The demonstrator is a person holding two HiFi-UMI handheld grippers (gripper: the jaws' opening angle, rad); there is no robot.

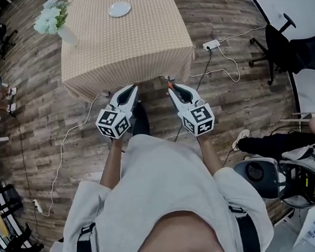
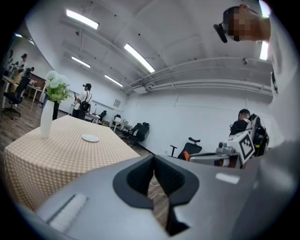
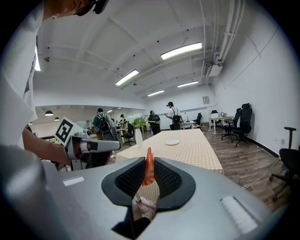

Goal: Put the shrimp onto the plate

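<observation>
An orange shrimp stands upright between the pads of my right gripper, which is shut on it. In the head view that gripper hangs just off the near edge of the table, with the shrimp showing at its tip. The small white plate lies far back on the tan checked cloth; it also shows in the right gripper view and the left gripper view. My left gripper is beside the right one, jaws together, holding nothing.
A white vase of flowers stands at the table's left edge. A power strip with cables lies on the wooden floor right of the table. A black office chair and a seated person are at the right.
</observation>
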